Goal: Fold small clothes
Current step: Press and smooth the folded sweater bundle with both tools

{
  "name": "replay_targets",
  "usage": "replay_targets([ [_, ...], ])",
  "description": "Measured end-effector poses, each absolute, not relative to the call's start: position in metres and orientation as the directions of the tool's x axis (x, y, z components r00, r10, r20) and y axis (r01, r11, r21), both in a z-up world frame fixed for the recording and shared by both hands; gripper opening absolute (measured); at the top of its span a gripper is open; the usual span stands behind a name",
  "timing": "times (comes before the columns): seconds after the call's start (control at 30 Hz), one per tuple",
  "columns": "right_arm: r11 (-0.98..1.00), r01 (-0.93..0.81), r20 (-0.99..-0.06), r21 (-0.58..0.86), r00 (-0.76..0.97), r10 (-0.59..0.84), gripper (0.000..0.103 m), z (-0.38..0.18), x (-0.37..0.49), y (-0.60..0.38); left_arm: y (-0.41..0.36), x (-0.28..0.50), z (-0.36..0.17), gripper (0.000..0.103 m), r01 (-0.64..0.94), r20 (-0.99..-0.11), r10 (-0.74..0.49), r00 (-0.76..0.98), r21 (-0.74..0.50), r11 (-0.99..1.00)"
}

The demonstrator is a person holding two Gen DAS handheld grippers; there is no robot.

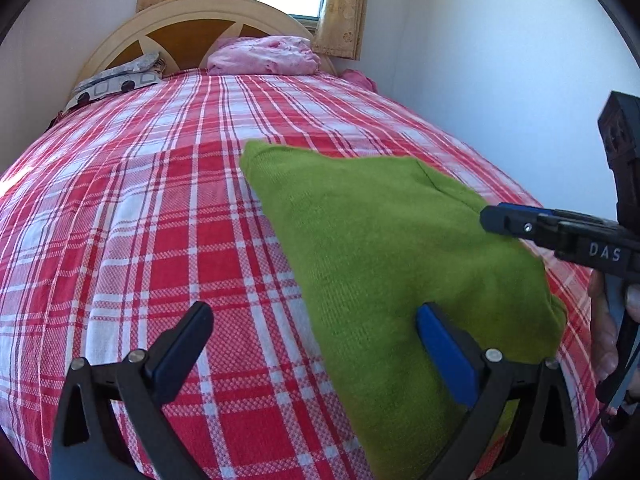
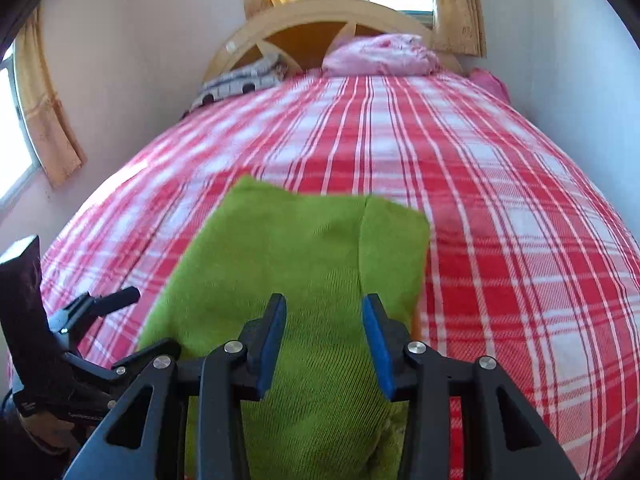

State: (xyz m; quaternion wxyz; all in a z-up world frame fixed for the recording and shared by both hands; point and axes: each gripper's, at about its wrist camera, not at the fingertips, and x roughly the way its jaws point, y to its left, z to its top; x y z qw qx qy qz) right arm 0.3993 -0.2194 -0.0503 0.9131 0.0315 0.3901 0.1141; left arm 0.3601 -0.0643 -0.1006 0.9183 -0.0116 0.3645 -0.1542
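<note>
Right wrist: folded green knit garment (image 2: 304, 264)

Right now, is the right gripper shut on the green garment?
No: the right gripper is open, jaws spread above the green garment, gripping nothing.

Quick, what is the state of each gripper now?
Left gripper: open, holding nothing.
Right gripper: open, over the green cloth, holding nothing.

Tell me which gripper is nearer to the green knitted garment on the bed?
Right. The right gripper is directly above the green knitted garment, both open fingers over it. The left gripper straddles its left edge, one finger over the red plaid bedspread.
</note>
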Motion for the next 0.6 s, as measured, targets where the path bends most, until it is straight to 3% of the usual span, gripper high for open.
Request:
replay_targets([
  [0.13, 0.978, -0.171, -0.812, 0.118, 0.55, 0.194, 0.041, -0.086, 0.428, -0.225, -0.073, 0.373, -0.097, 0.103, 0.261, -0.675, -0.26, 0.69, -0.103, 0.96],
  [0.4, 0.947, -0.204, -0.759, 0.248, 0.566, 0.321, 0.043, -0.083, 0.422, -0.253, -0.083, 0.385, -0.111, 0.103, 0.268, -0.701, -0.268, 0.66, -0.114, 0.957],
  [0.5, 0.954, -0.17, -0.746, 0.246, 0.595, 0.299, 0.056, -0.082, 0.423, -0.268, -0.081, 0.389, -0.116, 0.103, 0.272, -0.711, -0.299, 0.636, -0.155, 0.95],
  [0.6, 0.93, -0.157, -0.726, 0.332, 0.586, 0.359, 0.057, -0.088, 0.429, -0.29, -0.08, 0.391, -0.12, 0.103, 0.276, -0.715, -0.322, 0.621, -0.185, 0.943],
])
